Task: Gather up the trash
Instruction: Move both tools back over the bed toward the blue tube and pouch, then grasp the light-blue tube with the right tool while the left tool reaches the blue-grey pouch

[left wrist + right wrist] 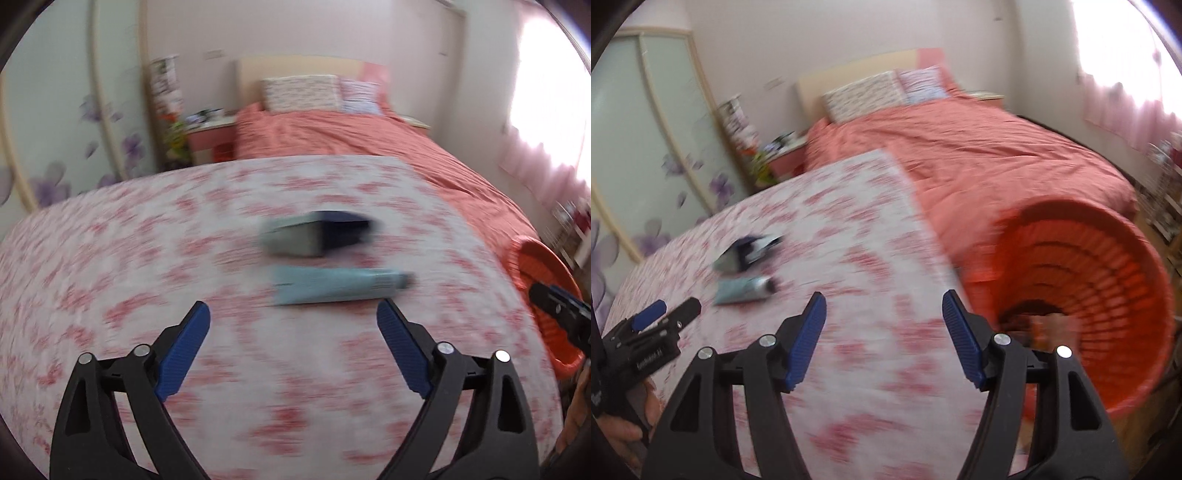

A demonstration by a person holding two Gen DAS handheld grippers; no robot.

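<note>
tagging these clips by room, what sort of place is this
A bedroom, most likely in a home. A bed with a coral cover and patterned pillows against a headboard stands behind the floral-cloth surface, with a small bedside table next to it.

A white cloth with a blurred pink floral print [155, 266] covers the near surface. Beyond it lies the bed's salmon-coloured quilt [332, 136], rumpled, with two patterned pillows [301, 92] propped against a pale cream headboard [295, 66]. Left of the bed stands a small pink bedside table [210, 140], cluttered on top. Frosted wardrobe doors with purple flowers [646, 147] fill the left wall, and a bright window with pink curtains [546, 92] glares on the right.
</note>
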